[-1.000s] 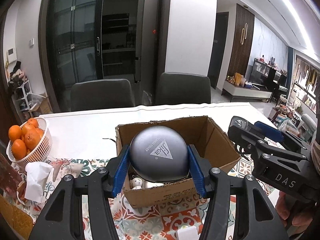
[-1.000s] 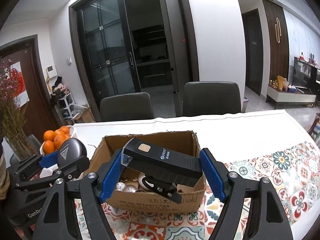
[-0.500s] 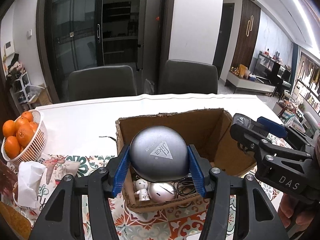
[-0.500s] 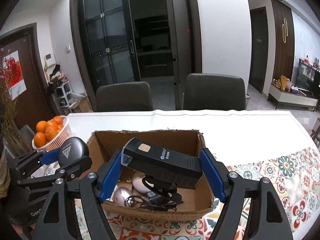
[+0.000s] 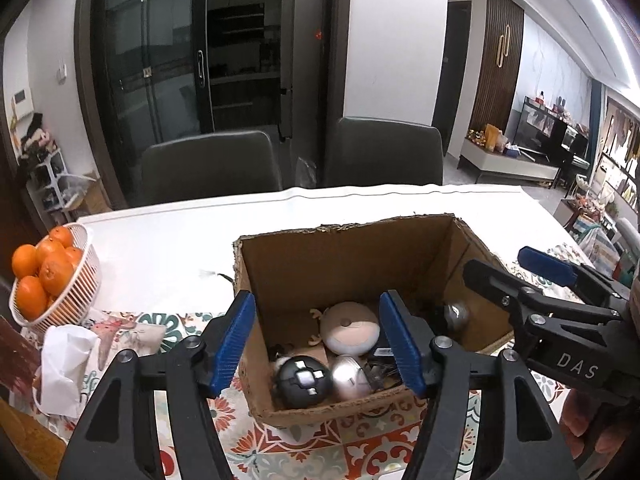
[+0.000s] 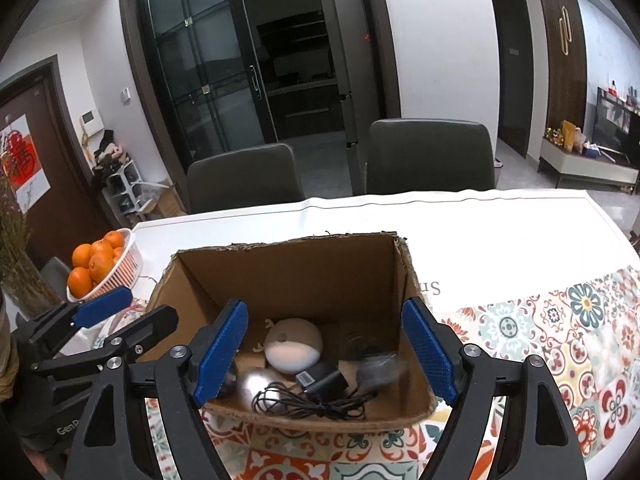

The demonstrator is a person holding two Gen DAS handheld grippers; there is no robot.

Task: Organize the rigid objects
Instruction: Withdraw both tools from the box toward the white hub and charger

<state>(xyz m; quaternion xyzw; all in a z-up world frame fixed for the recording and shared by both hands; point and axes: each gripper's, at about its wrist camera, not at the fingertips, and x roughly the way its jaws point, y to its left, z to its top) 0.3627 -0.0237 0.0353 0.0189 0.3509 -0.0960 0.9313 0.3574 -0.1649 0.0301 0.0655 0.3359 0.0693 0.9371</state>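
Note:
An open cardboard box (image 5: 340, 264) (image 6: 288, 276) stands on the table below both grippers. My left gripper (image 5: 318, 344) hangs over its near left part, jaws opening, with nothing between the pads. Under it lie a dark round speaker (image 5: 304, 380), a silver mouse (image 5: 352, 376) and a beige round deer toy (image 5: 350, 328) (image 6: 294, 346). My right gripper (image 6: 326, 352) (image 5: 508, 266) is over the box too, jaws opening and empty. Below it a black device (image 6: 380, 368) shows blurred beside a black adapter with a cable (image 6: 320, 378). The left gripper (image 6: 132, 312) appears at the left edge.
A white basket of oranges (image 5: 52, 276) (image 6: 100, 264) stands to the left with crumpled tissue (image 5: 66, 364) near it. A patterned cloth (image 6: 560, 340) covers the near table and a white surface (image 5: 160, 248) lies behind. Two dark chairs (image 5: 208, 168) stand at the far side.
Both grippers opened over the box. The round speaker left the left gripper and the black device left the right one; both now lie in the box. Both views came closer and tilted down.

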